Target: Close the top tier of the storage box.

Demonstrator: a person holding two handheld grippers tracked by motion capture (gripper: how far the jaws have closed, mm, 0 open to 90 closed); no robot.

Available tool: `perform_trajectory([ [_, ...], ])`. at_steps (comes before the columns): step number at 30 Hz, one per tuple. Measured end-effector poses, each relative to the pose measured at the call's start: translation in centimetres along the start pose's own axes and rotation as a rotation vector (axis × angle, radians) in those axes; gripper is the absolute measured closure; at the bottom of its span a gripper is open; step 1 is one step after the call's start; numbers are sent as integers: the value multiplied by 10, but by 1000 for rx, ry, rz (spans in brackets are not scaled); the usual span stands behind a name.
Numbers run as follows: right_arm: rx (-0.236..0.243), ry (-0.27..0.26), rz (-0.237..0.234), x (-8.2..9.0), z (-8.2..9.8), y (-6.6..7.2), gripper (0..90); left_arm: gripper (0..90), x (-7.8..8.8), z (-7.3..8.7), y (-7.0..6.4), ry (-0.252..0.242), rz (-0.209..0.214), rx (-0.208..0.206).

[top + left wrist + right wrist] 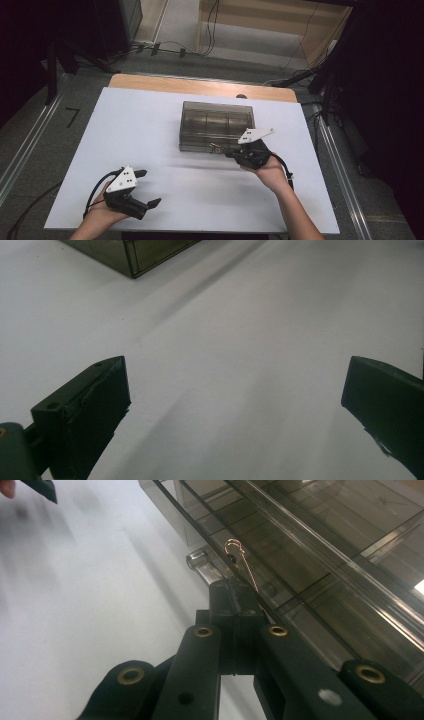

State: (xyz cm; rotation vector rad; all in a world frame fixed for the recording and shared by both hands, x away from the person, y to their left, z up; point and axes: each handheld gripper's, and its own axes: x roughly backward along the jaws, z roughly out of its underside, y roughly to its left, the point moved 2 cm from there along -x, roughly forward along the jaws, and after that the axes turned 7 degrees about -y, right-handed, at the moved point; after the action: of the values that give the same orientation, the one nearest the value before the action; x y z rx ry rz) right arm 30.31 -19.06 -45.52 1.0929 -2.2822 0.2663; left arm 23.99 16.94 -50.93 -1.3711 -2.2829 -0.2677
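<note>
A smoky see-through box (216,125) with inner partitions stands on the white table top (145,125), right of centre. A small copper wire latch (236,550) sits on its front edge. My right gripper (231,153) is shut, and its tips (235,592) rest against the box's front edge just below that latch. I cannot tell whether anything is pinched between them. My left gripper (149,188) lies near the front left of the table, open with its jaws wide apart (235,390) and bare table between them. A corner of the box (135,252) shows far ahead of it.
A wooden strip (200,86) edges the table's far side. Cables (165,49) run over the floor behind it. Dark stands and gear (345,75) crowd the right side, and a metal rail (30,135) runs along the left. The white sheet is bare left of the box.
</note>
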Motion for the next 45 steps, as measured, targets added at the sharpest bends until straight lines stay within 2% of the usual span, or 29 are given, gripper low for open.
perform_trajectory([
  [22,-22,-39,34,-5,1,-8,874,0,-1,0,-1,6,4,-4],
  [34,-62,-56,62,-11,2,-15,875,0,-1,0,0,2,6,5],
  [45,-77,-78,85,-13,4,-20,875,0,-2,-1,2,5,-8,7],
])
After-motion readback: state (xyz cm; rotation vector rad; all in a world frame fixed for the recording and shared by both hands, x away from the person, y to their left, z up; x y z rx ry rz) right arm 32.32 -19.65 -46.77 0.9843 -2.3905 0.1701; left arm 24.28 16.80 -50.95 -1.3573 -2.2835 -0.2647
